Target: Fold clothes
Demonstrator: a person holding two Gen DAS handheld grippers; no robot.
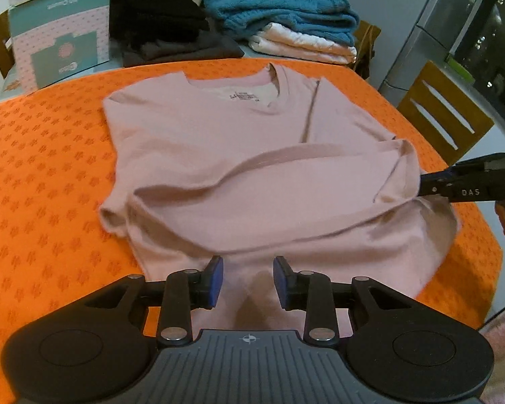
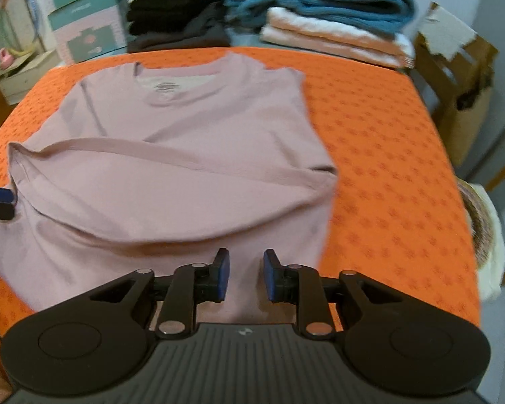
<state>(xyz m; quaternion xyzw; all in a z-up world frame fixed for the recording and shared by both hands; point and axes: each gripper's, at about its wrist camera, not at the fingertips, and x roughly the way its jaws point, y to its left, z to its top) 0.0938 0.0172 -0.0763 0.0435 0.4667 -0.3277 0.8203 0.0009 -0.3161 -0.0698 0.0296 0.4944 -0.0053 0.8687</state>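
Pink shirt [image 1: 219,141] lies partly folded on the orange surface [image 1: 43,168]. Left tongs [image 1: 247,281] and right tongs [image 2: 246,274] hover above its near hem, both apart, holding nothing.

A lived-in home room. Ahead of the grippers, a table under an orange patterned cloth [image 1: 50,155] carries stacks of folded clothes [image 1: 286,23] at its far edge. Printed teal-and-pink cardboard boxes [image 1: 60,33] stand beyond to the left; a wooden chair [image 1: 444,114] and a steel refrigerator [image 1: 454,17] stand to the right. An open cardboard box [image 2: 454,77] stands right of the table.
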